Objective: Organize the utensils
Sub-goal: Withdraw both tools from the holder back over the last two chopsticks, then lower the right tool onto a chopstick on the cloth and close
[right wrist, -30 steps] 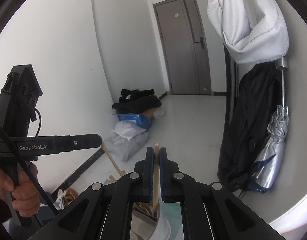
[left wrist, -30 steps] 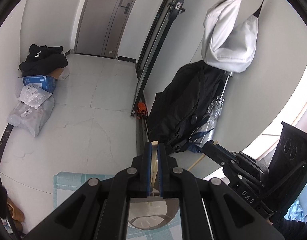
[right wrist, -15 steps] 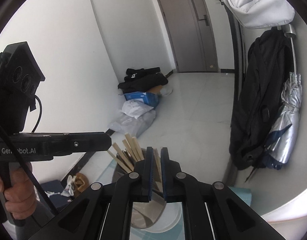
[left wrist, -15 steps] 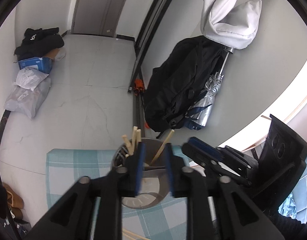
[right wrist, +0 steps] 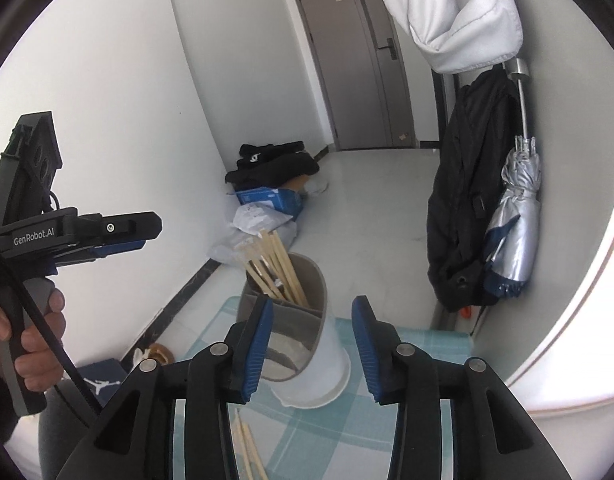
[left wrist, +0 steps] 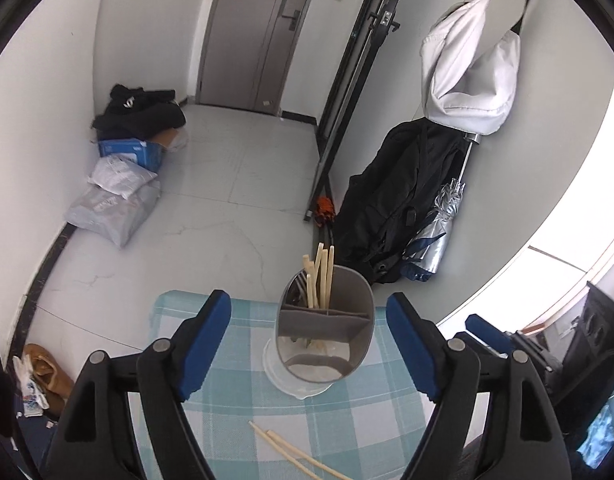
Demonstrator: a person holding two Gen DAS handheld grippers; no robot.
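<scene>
A grey divided utensil holder (left wrist: 325, 334) stands on a white base on the teal checked cloth (left wrist: 227, 400). Several wooden chopsticks (left wrist: 322, 276) stand upright in its far compartment. My left gripper (left wrist: 307, 307) hovers in front of the holder, jaws opening wide and gripping nothing. My right gripper (right wrist: 313, 309) is also held back from the holder (right wrist: 295, 320), jaws opening, with nothing pressed between the pads. The standing chopsticks (right wrist: 275, 266) lean left there. Loose chopsticks (left wrist: 291, 452) lie on the cloth near me. A hand (right wrist: 27, 344) holds the left gripper (right wrist: 107, 232) at the left.
A black backpack (left wrist: 399, 200) and a silver folded umbrella (left wrist: 443, 216) lean at the right wall under a hanging white bag (left wrist: 467, 80). Parcels (left wrist: 111, 204) and a blue box (left wrist: 131, 152) lie on the floor at the left. A shoe (left wrist: 47, 368) sits beside the table.
Both grippers were shut on a chopstick above the holder. Both have let go, opened and drawn back. The chopsticks now stand in the holder, which is in full view.
</scene>
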